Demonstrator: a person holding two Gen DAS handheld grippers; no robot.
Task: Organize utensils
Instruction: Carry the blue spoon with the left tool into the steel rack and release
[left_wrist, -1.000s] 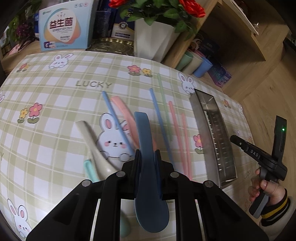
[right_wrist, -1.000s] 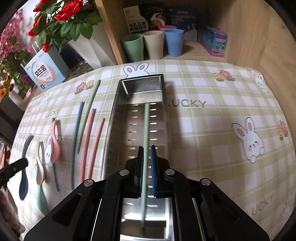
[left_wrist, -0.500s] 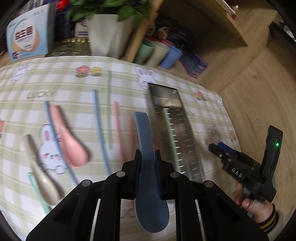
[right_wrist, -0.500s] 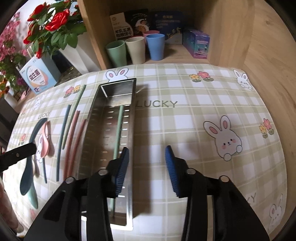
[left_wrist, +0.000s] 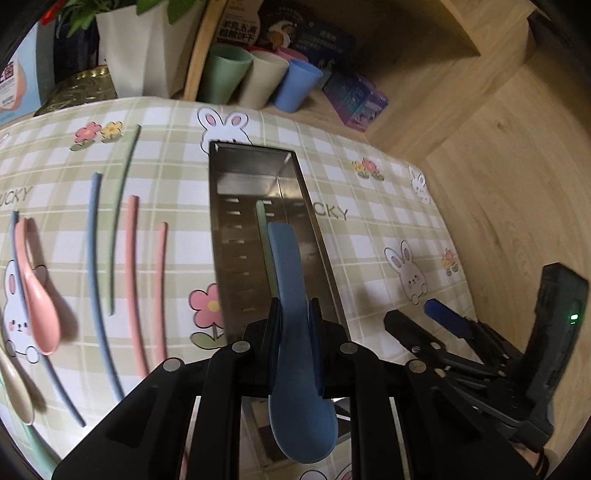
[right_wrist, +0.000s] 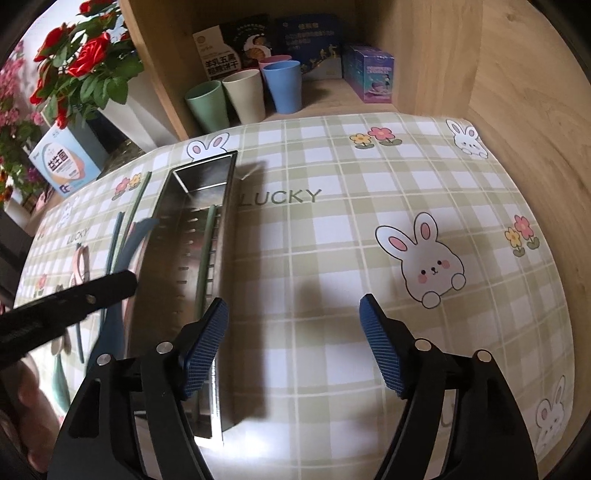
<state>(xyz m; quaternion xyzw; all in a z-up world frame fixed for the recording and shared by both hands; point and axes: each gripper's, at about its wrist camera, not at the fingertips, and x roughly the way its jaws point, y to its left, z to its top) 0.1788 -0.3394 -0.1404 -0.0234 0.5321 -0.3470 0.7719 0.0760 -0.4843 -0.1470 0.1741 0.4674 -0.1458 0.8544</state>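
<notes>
My left gripper (left_wrist: 294, 314) is shut on a blue spoon (left_wrist: 291, 295) and holds it above the near part of the steel utensil tray (left_wrist: 218, 236). One green chopstick (left_wrist: 263, 229) lies in the tray. My right gripper (right_wrist: 293, 314) is open and empty, right of the tray (right_wrist: 173, 236), over the tablecloth. On the cloth left of the tray lie a pink spoon (left_wrist: 37, 295), a beige spoon (left_wrist: 14, 391), blue (left_wrist: 92, 258), green (left_wrist: 123, 206) and pink chopsticks (left_wrist: 131, 273).
A wooden shelf behind the table holds green (right_wrist: 207, 107), beige (right_wrist: 245, 96) and blue cups (right_wrist: 282, 86) and boxes. A white flower pot (left_wrist: 144, 48) and a carton (right_wrist: 64, 164) stand at the back left. The table edge runs along the right.
My left gripper has carried the blue spoon right, from over the cloth to above the tray. My right gripper has let go of the green chopstick in the tray, opened wide and moved right.
</notes>
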